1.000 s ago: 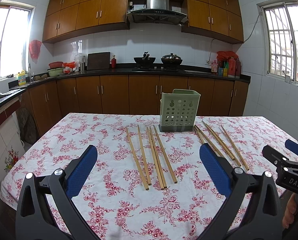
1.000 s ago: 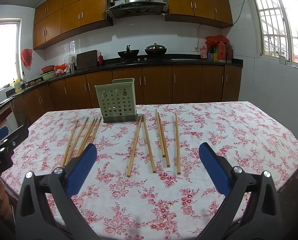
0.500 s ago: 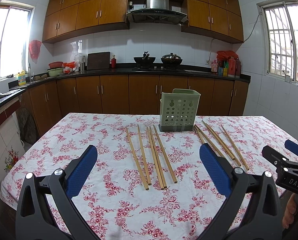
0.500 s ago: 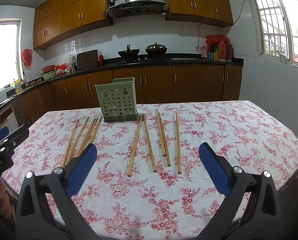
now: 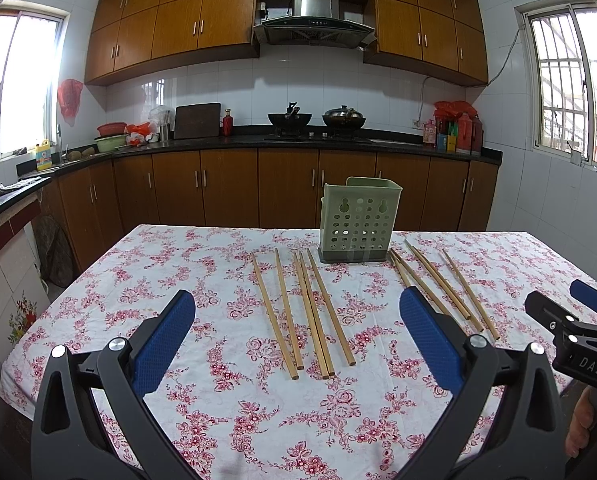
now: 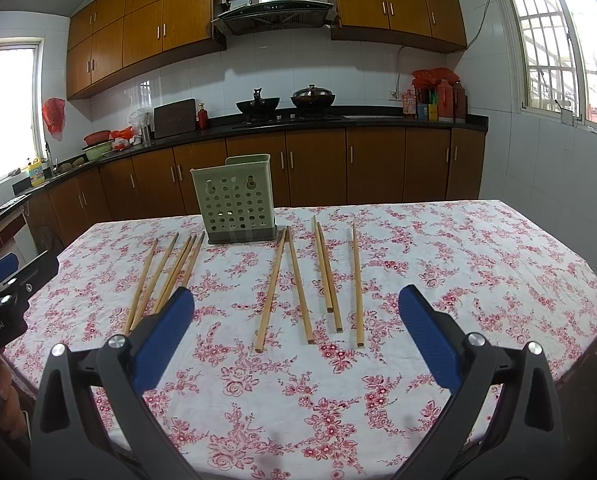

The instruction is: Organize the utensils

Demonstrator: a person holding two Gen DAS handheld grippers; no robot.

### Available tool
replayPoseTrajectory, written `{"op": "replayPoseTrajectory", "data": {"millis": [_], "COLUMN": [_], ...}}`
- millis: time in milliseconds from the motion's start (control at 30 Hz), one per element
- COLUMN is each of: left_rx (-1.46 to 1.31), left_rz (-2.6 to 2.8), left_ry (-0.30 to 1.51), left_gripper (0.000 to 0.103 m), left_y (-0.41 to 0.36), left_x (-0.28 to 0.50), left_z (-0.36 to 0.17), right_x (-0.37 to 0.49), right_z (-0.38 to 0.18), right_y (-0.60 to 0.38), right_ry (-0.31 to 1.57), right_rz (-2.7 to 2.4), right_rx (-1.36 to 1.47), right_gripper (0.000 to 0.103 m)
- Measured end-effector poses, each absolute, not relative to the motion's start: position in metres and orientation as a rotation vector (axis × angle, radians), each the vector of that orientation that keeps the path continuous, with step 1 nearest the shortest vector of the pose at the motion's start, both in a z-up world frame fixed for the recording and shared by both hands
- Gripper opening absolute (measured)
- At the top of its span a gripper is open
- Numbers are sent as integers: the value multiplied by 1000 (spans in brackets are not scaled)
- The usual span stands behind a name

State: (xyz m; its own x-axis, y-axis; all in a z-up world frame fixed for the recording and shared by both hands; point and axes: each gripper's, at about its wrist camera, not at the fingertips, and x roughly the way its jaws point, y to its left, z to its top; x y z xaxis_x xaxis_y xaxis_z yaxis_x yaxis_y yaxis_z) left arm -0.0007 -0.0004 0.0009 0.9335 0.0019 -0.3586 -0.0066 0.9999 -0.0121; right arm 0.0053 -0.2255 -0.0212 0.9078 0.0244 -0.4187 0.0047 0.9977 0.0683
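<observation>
A green perforated utensil holder [image 5: 359,220] [image 6: 237,200] stands upright near the table's far edge. Several wooden chopsticks lie flat in two groups: one group [image 5: 306,308] [image 6: 166,272] left of the holder, the other [image 5: 442,284] [image 6: 318,280] right of it. My left gripper [image 5: 297,316] is open and empty, above the near table in front of the left group. My right gripper [image 6: 296,308] is open and empty, in front of the right group. The right gripper also shows in the left wrist view [image 5: 578,336].
The table wears a white cloth with red flowers [image 5: 218,280] [image 6: 458,264]. Brown kitchen cabinets and a black counter [image 5: 258,144] run behind it, with pans on the stove. Windows stand at both sides.
The right wrist view has shifted very slightly; the table edge sits a touch lower. The left gripper and the chopsticks have not moved.
</observation>
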Motion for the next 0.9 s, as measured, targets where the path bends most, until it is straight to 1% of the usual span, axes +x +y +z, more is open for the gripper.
{"op": "replayPoseTrajectory", "data": {"millis": [600,900], "left_rx": [-13,-15], "left_rz": [4,7], "left_ry": [368,377], "left_gripper": [101,101], "left_y": [-1,-1], "left_x": [-2,-4], "left_z": [3,3], "right_x": [6,5], "right_z": [-18,-29], "right_y": [-233,-218], "right_ry": [435,443], "right_rz": [10,1], "right_rx": [71,79], "right_gripper": [99,99]}}
